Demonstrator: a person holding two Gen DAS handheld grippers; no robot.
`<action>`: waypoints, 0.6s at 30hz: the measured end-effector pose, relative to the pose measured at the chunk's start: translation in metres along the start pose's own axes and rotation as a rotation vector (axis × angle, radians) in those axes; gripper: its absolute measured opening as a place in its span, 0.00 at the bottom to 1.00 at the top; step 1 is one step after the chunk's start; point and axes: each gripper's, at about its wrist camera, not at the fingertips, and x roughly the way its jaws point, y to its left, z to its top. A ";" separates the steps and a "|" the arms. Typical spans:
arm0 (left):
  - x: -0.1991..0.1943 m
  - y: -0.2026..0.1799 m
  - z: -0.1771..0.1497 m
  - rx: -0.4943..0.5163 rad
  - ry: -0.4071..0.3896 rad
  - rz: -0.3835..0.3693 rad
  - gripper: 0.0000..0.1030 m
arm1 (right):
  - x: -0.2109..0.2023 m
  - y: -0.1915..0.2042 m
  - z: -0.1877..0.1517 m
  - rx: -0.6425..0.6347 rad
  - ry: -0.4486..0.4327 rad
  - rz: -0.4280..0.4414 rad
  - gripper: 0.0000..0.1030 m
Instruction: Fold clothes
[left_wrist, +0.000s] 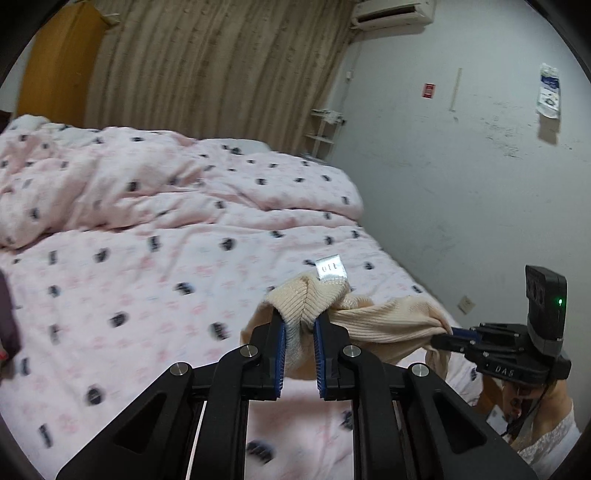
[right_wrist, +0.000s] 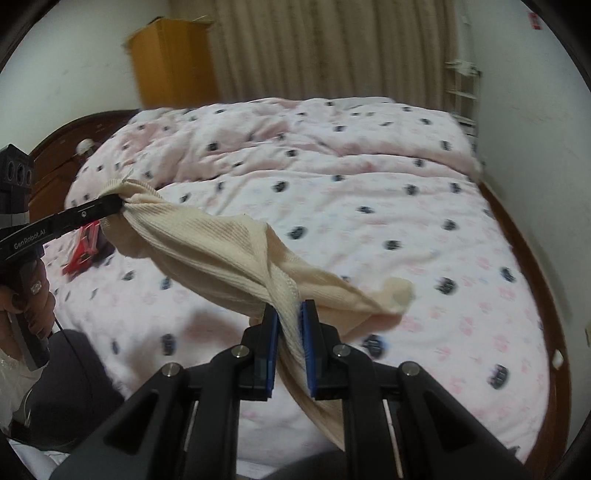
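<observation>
While pinched at two ends and hanging in mid-air, spans the gap between both tools: cream ribbed knit garment, bunched and twisted like a loose rope, clear of the bed below.

Nearest, left gripper clamped tight on a gathered hem or neck edge, with a small silver size tag poking up just beyond the blue pads. Right gripper likewise closed on a bunch of the same knit, a loose flap drooping off to the right. Near left in the right wrist view, a hand wrapped round the other tool's handle.

Likely light, soft and stretchy; no stiffness, so prone to sag and twist between holds. Ribbing probably grippy, not slippery. Not fragile, though liable to pull out of shape if tugged hard. Best taken at opposite corners or seam ends, not mid-fabric, to make it hang flat.

Beneath and beyond, pink quilt with dark dots, rumpled toward the far side. Left on it, a red item, too blurred to identify.

Farthest, an orange-brown box or cabinet at far left beside beige curtains; contents hidden. Far right, a pale rack, load too small to tell.
</observation>
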 end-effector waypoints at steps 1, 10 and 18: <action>-0.008 0.009 -0.004 -0.007 -0.001 0.029 0.11 | 0.008 0.012 0.002 -0.015 0.013 0.024 0.13; -0.006 0.101 -0.048 -0.160 0.125 0.274 0.11 | 0.094 0.093 0.009 -0.130 0.171 0.120 0.13; 0.016 0.140 -0.090 -0.226 0.253 0.326 0.16 | 0.130 0.095 -0.002 -0.135 0.259 0.095 0.30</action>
